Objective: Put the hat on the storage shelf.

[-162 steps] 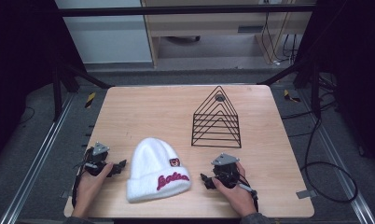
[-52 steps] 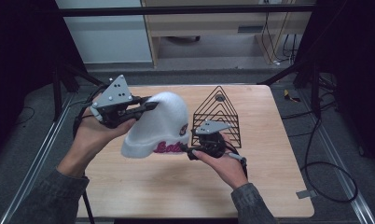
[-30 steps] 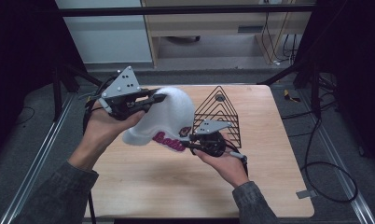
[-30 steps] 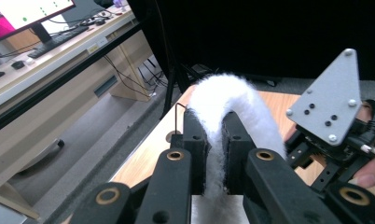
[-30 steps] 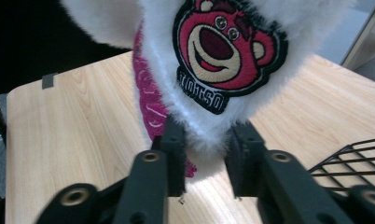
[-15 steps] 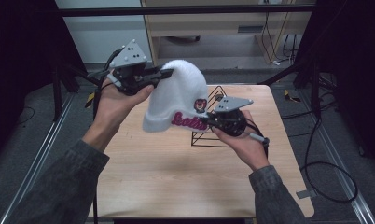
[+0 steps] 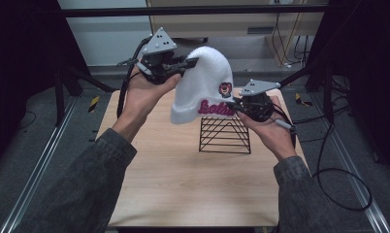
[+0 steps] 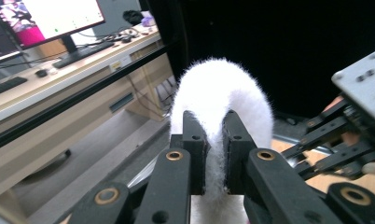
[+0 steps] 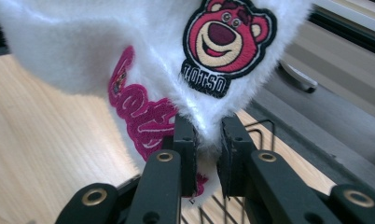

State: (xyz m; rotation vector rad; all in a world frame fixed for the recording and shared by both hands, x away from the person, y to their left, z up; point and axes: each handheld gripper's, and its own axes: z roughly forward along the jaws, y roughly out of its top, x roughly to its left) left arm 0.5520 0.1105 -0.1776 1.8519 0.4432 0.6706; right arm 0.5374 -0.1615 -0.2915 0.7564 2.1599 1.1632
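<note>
Fluffy white knit beanie with pink lettering and a bear patch (image 7: 203,85) is hanging in the air directly above the black wire triangular rack (image 7: 225,135) on the wooden table (image 7: 183,179); crown up, brim down. Left gripper (image 7: 190,62) is pinching the crown, right gripper (image 7: 235,103) is pinching the brim, nearer the rack's peak

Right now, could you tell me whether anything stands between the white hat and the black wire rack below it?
Nothing visible does. The hat hangs in the air, pinched by both tools, and the wire rack stands just beneath its brim with open space between.
</note>
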